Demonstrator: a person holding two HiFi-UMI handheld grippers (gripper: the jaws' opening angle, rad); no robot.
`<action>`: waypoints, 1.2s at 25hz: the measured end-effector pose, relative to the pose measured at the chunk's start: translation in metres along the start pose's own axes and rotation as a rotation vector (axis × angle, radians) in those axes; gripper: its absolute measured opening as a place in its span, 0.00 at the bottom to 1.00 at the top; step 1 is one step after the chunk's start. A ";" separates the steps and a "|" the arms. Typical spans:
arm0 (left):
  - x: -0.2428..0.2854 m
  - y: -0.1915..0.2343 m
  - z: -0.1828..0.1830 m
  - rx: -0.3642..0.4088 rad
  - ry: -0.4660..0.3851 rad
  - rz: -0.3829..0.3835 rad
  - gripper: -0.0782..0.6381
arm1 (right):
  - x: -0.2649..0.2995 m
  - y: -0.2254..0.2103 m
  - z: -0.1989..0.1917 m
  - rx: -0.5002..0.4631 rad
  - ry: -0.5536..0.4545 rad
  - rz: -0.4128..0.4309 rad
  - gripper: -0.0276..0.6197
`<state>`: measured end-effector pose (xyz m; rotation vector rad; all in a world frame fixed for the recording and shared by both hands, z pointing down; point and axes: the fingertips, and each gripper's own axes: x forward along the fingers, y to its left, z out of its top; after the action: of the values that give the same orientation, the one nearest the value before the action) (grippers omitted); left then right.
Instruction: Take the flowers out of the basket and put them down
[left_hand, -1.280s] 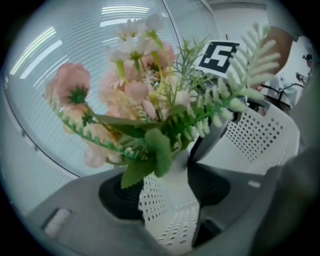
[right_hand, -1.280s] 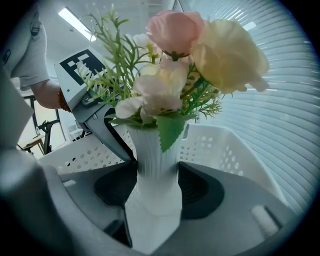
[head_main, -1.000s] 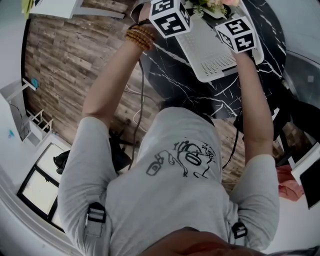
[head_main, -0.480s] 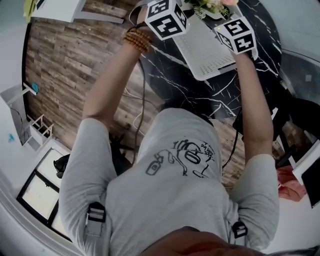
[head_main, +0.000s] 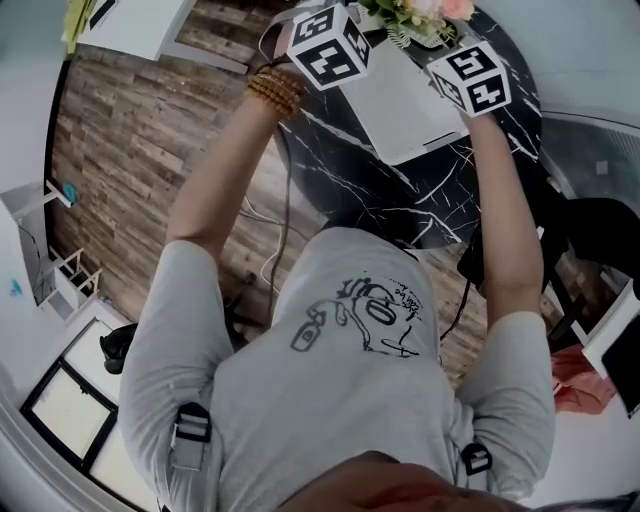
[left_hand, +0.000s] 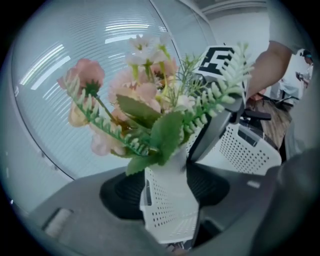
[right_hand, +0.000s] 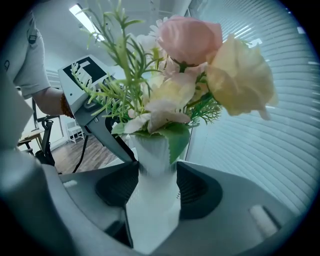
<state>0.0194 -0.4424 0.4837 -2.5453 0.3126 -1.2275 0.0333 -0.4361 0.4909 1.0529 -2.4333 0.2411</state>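
- Grey left gripper (left_hand: 167, 194): jaws set wide, yet closed onto the white holder (left_hand: 169, 220) at the foot of the flowers (left_hand: 145, 107). Both pads press its perforated sides.
- Right gripper (right_hand: 154, 192): grips the same holder from the opposite side, pads against its walls. Jaws fairly wide because the holder is broad.
- Reason, as I judge it: two opposed grips hold a top-heavy bunch upright. A single clamp set this low might let it tip or twist.
- Flowers stand upright in the holder, with pink and cream blooms and fern sprigs spreading above both tools.
- Holder appears clear of the basket (head_main: 405, 95), carried between the two grippers.
- Basket: white, perforated, on the black marbled table (head_main: 400, 200), just beneath the grippers in the head view. Nothing visible inside it, though the marker cubes cover part of it.
- Lift out looks done; the setting down is not yet done.
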 end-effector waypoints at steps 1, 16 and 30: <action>-0.006 0.001 0.005 0.003 -0.004 0.005 0.48 | -0.005 0.001 0.006 -0.004 -0.005 -0.004 0.42; -0.088 0.002 0.063 0.040 -0.061 0.068 0.47 | -0.071 0.025 0.079 -0.065 -0.062 -0.062 0.42; -0.091 -0.030 0.095 0.077 -0.093 0.051 0.46 | -0.115 0.031 0.067 -0.058 -0.076 -0.117 0.42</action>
<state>0.0405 -0.3689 0.3724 -2.5036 0.3012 -1.0778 0.0549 -0.3635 0.3776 1.1939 -2.4197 0.0932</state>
